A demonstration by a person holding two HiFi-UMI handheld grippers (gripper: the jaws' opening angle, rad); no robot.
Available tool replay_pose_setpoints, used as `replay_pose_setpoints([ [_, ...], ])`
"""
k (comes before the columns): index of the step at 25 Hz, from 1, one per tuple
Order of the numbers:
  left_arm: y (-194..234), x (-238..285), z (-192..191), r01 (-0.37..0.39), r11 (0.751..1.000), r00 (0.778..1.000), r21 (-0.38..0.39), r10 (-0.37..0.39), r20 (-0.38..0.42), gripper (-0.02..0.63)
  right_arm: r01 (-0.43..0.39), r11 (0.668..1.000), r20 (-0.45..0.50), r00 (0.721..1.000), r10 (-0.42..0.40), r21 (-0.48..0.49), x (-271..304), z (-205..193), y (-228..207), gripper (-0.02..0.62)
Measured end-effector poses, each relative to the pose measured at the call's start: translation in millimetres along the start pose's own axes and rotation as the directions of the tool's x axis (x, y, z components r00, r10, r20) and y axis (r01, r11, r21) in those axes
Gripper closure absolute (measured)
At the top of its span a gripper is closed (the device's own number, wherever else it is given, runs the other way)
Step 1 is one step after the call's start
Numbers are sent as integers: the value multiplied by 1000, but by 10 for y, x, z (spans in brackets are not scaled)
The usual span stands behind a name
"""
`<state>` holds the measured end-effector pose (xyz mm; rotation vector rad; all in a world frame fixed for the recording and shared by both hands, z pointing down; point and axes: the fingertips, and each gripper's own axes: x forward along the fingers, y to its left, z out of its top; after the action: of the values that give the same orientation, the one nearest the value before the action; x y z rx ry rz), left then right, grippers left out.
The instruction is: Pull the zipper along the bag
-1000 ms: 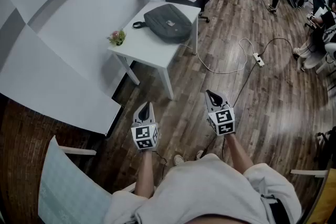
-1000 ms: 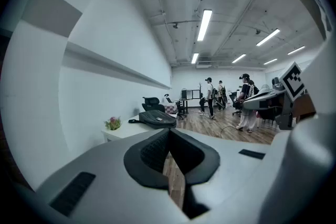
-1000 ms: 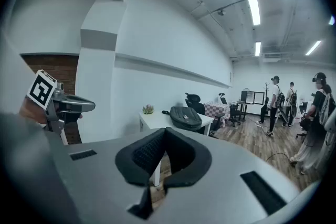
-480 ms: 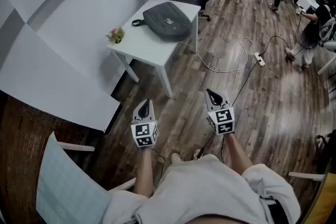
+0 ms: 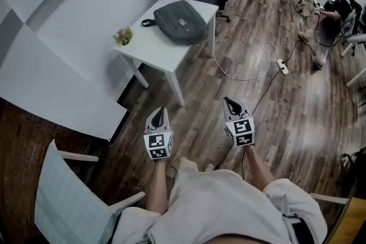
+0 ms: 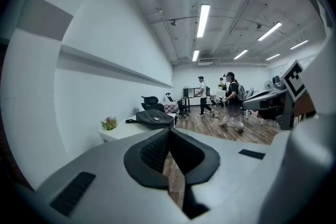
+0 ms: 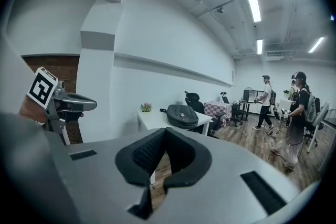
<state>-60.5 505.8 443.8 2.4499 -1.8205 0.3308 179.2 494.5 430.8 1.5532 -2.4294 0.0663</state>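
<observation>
Left gripper (image 5: 159, 117): jaws pressed together, empty, well apart from the table (image 5: 150, 53). A small plant (image 5: 122, 36) sits at the table's 9 o'clock end. The gray bag (image 5: 182, 21) lies flat on the table, at 1 o'clock from the left gripper and 11 o'clock from the right gripper (image 5: 230, 104), whose jaws are also closed and empty. The bag is probably soft and light and may bunch or slide, so pin the fabric and pinch the zipper pull. The zipper is too small to see; bag contents unknown.
</observation>
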Motion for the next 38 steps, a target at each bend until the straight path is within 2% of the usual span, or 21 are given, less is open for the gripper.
replay_pose_setpoints([
  [8, 122, 474, -58, -4, 1000, 1000, -21, 3, -22, 580, -14, 1000, -24, 1000, 13, -5, 460, -15, -195, 581],
  [14, 376, 1104, -63, 14, 999, 1000, -36, -15, -24, 580, -6, 1000, -36, 999, 5, -21, 1055, 41, -376, 581],
  [27, 1183, 2890, 470, 118, 993, 993, -27, -118, -3, 580, 75, 996, -40, 996, -76, -40, 2698, 648, -848, 581],
  [38, 1691, 3976, 653, 190, 981, 982, -33, -190, 10, 580, 130, 991, -66, 989, -133, -44, 3645, 847, -1047, 581],
])
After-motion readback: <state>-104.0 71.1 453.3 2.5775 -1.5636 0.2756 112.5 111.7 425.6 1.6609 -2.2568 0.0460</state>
